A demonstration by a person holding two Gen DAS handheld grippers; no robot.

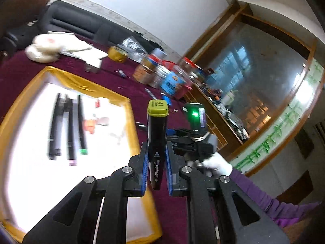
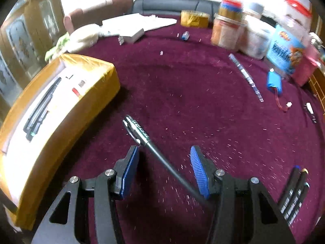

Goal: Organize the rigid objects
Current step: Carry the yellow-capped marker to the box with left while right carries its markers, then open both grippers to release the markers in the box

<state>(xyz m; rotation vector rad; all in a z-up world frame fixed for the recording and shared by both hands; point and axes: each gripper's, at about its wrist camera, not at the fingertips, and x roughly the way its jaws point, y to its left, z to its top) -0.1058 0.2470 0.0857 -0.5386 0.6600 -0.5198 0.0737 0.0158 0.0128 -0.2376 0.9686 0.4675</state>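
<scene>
1. My left hand-held gripper is clamped on a green-capped marker.
2. My right hand-held gripper stands apart; the black pen lies diagonally between its pads on the tabletop, cap toward the yellow-rimmed tray.

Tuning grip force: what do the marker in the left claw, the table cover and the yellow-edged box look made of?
Marker: seemingly hard plastic, glossy black barrel with printed text and an olive-green cap catching highlights.
Table cover: maroon fabric, velvet-like; matte, fuzzy nap with lint specks.
Box: probably card or foam wrapped in shiny yellow tape or film; wrinkles and glare show. Its core is hidden.
</scene>
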